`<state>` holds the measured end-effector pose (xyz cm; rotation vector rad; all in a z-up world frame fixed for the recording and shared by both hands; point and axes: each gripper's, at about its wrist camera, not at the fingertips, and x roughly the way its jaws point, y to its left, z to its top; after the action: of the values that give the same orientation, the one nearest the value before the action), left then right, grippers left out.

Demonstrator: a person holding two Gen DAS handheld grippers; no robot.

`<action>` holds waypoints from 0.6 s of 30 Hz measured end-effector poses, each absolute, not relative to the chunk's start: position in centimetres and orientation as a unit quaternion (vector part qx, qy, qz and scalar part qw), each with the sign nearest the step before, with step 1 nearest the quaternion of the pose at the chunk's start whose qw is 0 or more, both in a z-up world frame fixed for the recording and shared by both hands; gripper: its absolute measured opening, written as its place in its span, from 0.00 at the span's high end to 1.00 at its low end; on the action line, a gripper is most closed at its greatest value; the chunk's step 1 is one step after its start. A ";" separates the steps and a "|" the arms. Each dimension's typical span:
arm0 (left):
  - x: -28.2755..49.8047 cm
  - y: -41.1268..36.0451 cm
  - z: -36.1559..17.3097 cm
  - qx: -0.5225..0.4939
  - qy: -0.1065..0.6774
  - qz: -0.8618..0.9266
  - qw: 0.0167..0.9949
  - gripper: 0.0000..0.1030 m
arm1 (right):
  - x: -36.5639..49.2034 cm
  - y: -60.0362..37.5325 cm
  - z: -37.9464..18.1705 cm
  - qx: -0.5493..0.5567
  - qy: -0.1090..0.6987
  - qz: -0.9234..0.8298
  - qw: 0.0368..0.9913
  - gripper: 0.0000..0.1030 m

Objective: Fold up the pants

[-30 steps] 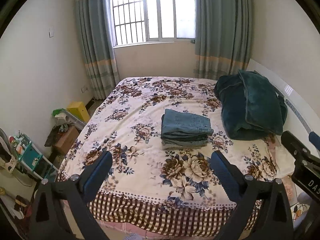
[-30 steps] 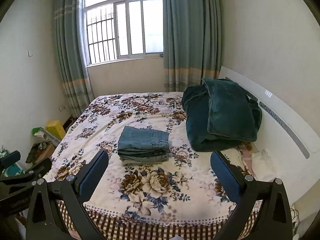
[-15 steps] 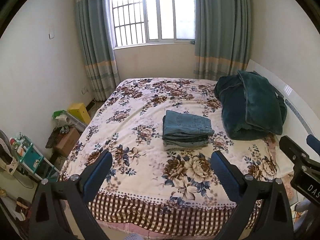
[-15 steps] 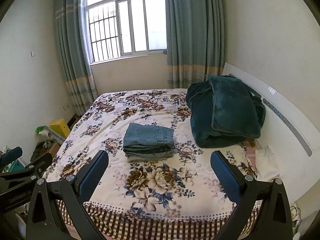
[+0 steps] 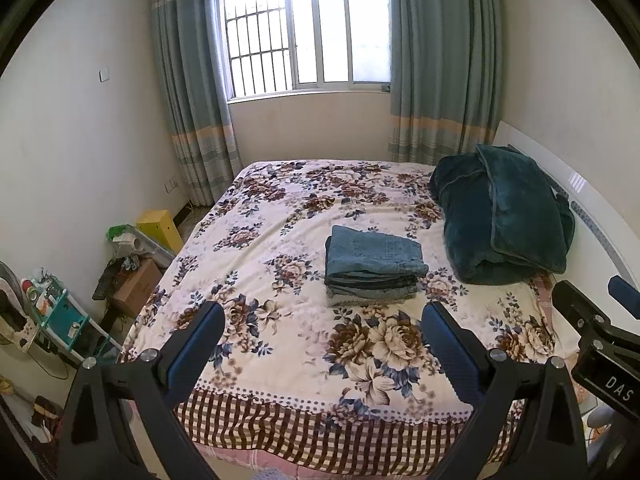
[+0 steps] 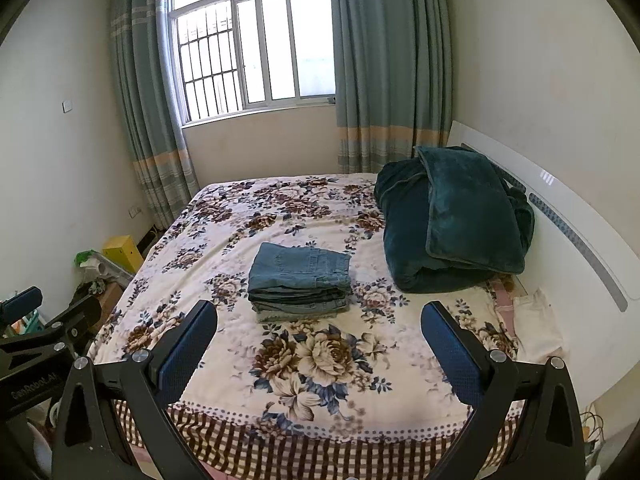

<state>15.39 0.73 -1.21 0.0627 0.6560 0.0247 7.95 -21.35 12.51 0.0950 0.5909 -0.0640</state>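
Note:
Blue denim pants (image 5: 374, 266) lie folded in a neat stack near the middle of the floral bedspread (image 5: 280, 240); they also show in the right wrist view (image 6: 300, 280). My left gripper (image 5: 322, 344) is open and empty, held back from the bed's foot, well short of the pants. My right gripper (image 6: 318, 342) is also open and empty, at a similar distance. The right gripper's body shows at the right edge of the left wrist view (image 5: 592, 336). The left gripper's body shows at the left edge of the right wrist view (image 6: 44, 332).
A dark green blanket (image 5: 504, 216) is bundled against the white headboard (image 6: 560, 216) on the right. A yellow box (image 5: 160, 230), a cardboard box (image 5: 136, 288) and a teal shelf (image 5: 56, 316) crowd the floor left of the bed. A window with curtains (image 5: 304, 32) is behind.
Both grippers have drawn back and risen slightly from the bed, so the pants look a little farther off. The pants have not moved, and both grippers stay open.

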 end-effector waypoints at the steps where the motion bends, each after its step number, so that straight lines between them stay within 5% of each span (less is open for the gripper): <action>1: 15.4 0.7 -1.2 0.031 0.322 0.012 0.946 0.02 | 8.0 -21.3 12.5 0.046 0.292 -0.031 0.955 0.00; 18: 15.9 -0.7 -1.2 0.029 0.327 0.005 0.945 0.02 | 7.9 -21.3 12.3 0.048 0.294 -0.034 0.954 0.00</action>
<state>15.93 -0.66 -1.16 0.0591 0.6656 0.0098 7.87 -21.34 12.27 0.0967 0.5966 -0.0688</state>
